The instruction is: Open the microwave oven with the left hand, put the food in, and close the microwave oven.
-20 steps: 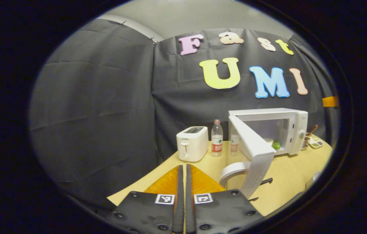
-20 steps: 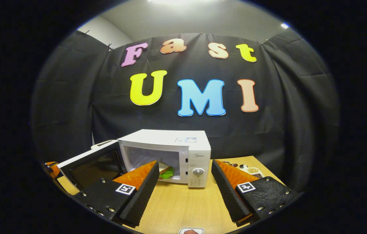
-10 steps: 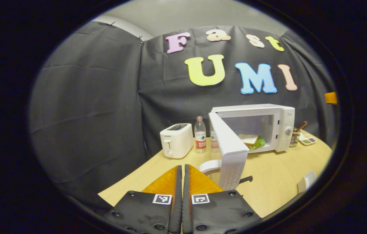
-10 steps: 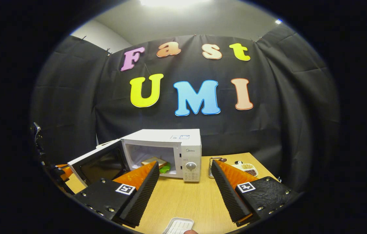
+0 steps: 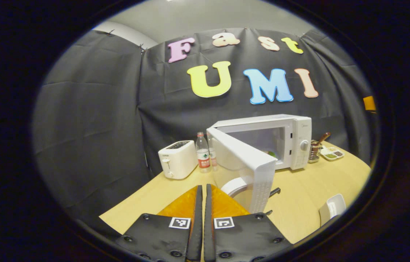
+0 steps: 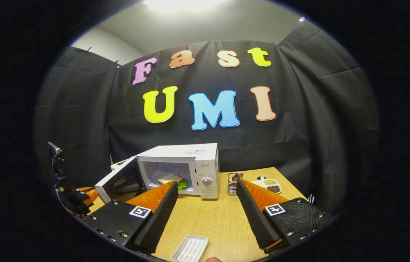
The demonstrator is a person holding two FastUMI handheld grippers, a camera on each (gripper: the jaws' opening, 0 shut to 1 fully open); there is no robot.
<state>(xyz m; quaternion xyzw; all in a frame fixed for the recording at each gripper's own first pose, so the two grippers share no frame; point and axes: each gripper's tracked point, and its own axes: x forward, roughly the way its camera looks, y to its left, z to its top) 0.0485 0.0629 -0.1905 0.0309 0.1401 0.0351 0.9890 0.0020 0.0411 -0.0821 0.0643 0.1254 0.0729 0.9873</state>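
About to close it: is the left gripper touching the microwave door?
Apart: the right gripper view shows the left gripper short of the microwave door.

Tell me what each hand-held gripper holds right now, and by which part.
Nothing. The left hand-held gripper is shut on nothing; the right hand-held gripper is open and empty.

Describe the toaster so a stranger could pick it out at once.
Start at the white microwave at the back of the wooden table, its door swung open. Left of it stand water bottles; left of those sits the toaster, a low white box with slots on top.
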